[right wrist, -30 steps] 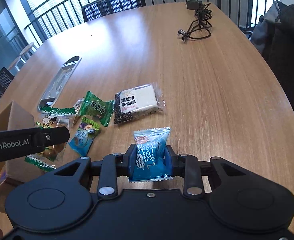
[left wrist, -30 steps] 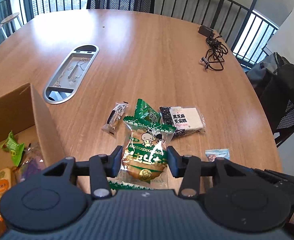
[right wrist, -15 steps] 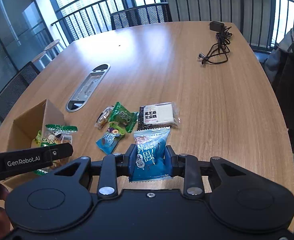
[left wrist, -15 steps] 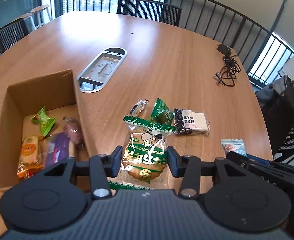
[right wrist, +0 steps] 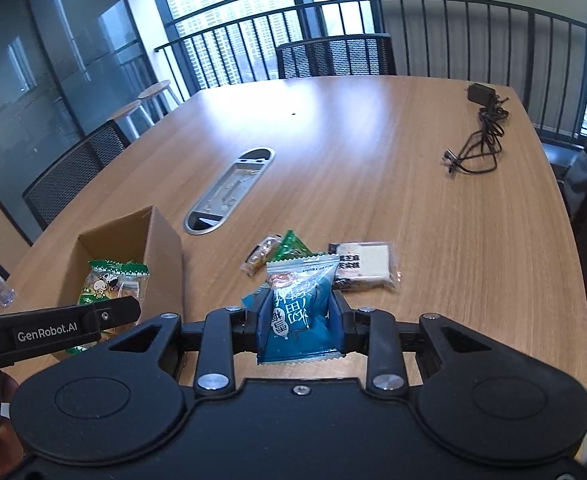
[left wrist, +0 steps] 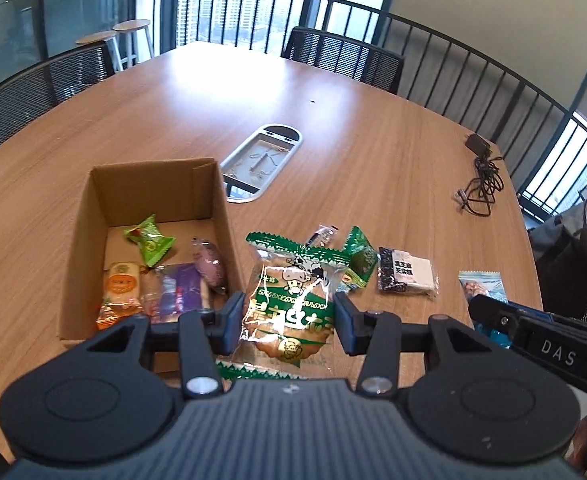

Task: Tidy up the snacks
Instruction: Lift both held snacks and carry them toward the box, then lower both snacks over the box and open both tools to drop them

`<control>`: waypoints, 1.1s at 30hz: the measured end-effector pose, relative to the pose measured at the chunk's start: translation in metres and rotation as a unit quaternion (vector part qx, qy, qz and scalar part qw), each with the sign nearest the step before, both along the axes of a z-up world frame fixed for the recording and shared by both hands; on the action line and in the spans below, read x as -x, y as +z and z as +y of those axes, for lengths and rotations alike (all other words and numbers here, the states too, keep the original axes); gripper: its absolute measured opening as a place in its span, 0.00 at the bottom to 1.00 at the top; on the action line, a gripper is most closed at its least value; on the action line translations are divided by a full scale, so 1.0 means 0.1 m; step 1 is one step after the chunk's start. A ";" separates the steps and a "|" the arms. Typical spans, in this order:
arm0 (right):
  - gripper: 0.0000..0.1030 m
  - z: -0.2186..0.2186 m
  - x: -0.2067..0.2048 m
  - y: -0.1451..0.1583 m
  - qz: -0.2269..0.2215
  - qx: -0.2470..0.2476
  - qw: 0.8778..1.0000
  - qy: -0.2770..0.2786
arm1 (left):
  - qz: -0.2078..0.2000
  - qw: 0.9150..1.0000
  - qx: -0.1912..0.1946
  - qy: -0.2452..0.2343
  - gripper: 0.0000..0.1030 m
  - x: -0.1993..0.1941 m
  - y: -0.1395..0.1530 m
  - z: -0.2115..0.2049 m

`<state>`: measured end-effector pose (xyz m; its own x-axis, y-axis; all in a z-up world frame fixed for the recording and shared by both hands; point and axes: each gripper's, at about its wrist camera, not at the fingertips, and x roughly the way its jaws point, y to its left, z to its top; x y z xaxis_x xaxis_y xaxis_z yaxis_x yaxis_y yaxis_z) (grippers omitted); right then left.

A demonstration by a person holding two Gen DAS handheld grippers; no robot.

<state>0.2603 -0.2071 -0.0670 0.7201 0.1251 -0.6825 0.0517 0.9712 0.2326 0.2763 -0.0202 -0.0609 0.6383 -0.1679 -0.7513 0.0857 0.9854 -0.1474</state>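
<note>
both tongs are loaded: my left tongs (left wrist: 287, 322) are clamped on the clear green-edged biscuit pack (left wrist: 289, 300), my right tongs (right wrist: 299, 322) on the blue snack pack (right wrist: 299, 308). each pack hangs off the bench (right wrist: 413, 168), and the biscuit pack sits just beside the near right wall of the cardboard box (left wrist: 89, 248), not yet over its opening.

i judge the task as partway done. inside the box i count a green wrapped sweet (left wrist: 149, 238), an orange pack (left wrist: 119, 290) and a purple pack (left wrist: 181, 290), with a purple lump (left wrist: 210, 266) by the wall. left out on the bench: a small brown bar (right wrist: 260, 259), a green packet (right wrist: 291, 246) and the black-and-white sesame cake pack (right wrist: 363, 266). so two drops to make, then at least three more pickups.

hard to read: my tongs' body covers the box's near edge and whatever lies there. another bluish wrapper edge (right wrist: 249, 300) peeks out behind the right tongs; i can't tell what it is. the green packet is partly hidden behind the held packs in both views.
</note>
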 end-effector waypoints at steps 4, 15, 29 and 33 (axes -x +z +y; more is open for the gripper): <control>0.29 0.05 -0.01 0.06 -0.008 -0.001 1.000 0.014 | -0.006 1.000 0.002 0.018 0.45 0.05 0.05 0.10; 0.29 0.23 -0.05 0.14 -0.022 -0.002 0.999 0.046 | -0.015 0.998 0.004 0.057 0.45 0.13 0.10 0.34; 0.29 0.51 -0.16 0.18 -0.024 0.006 0.997 0.071 | -0.009 0.996 0.016 0.089 0.45 0.09 0.04 0.65; 0.29 0.62 -0.20 0.17 -0.022 0.010 0.997 0.078 | -0.006 0.995 0.024 0.098 0.45 0.05 -0.02 0.77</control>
